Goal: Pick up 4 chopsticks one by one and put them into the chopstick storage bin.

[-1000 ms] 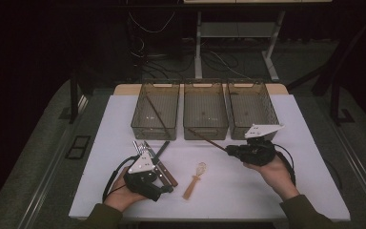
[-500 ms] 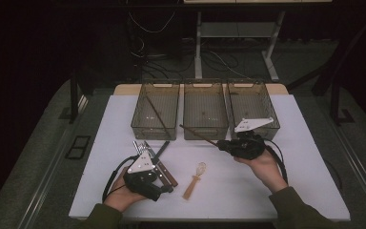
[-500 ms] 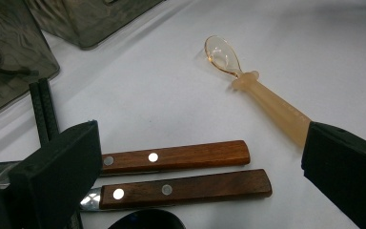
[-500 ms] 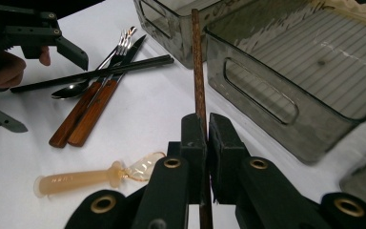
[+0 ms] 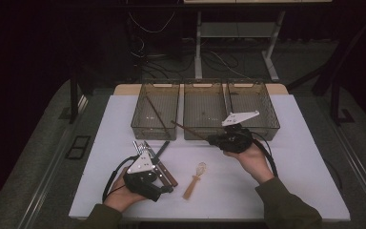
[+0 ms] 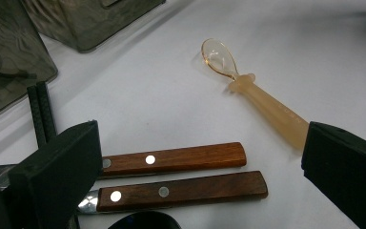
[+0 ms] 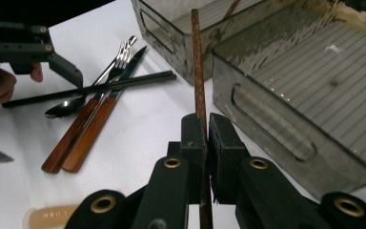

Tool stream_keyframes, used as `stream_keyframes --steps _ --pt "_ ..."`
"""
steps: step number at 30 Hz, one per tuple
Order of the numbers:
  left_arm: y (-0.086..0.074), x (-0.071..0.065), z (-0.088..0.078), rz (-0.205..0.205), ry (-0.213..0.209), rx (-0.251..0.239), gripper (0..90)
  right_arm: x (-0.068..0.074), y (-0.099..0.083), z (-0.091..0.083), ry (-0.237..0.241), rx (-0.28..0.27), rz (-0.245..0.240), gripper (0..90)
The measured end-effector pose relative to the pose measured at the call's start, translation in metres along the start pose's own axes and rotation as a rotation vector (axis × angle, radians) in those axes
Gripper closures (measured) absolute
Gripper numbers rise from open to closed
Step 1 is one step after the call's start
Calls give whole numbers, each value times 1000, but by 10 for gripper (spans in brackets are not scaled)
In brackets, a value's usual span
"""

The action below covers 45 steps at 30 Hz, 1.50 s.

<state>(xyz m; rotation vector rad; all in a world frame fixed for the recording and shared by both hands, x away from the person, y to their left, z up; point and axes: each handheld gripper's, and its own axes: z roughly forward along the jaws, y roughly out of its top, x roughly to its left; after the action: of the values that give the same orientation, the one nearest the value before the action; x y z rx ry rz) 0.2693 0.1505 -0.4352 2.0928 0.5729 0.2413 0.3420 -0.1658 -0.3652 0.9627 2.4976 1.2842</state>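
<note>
Chopstick (image 7: 198, 71) clamped in right tongs (image 7: 206, 136) beside bins (image 7: 286, 95).

Dark room, grey floor (image 5: 38, 157), white table (image 5: 305, 157).

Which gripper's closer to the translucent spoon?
Left. The left gripper sits just beside the spoon, jaws open toward it; the right gripper is farther back by the bins, clamping a brown chopstick.

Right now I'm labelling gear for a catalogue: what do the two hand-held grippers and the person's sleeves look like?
Both are black. The left hand-held gripper and right hand-held gripper each carry a pale grey three-cornered plate and trail a black cable. The jaws are blocky black pads; brass-coloured rivets mark the right one's linkage. The sleeves are olive green.
</note>
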Motion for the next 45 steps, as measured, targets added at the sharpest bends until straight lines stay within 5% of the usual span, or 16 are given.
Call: stream_keyframes --steps 22,45 --pt "0 0 0 -10 -5 -7 0 -6 49 36 -70 -1 28 855" --pt "1 -1 -1 -5 -19 -23 0 -7 106 110 -138 51 56 854"
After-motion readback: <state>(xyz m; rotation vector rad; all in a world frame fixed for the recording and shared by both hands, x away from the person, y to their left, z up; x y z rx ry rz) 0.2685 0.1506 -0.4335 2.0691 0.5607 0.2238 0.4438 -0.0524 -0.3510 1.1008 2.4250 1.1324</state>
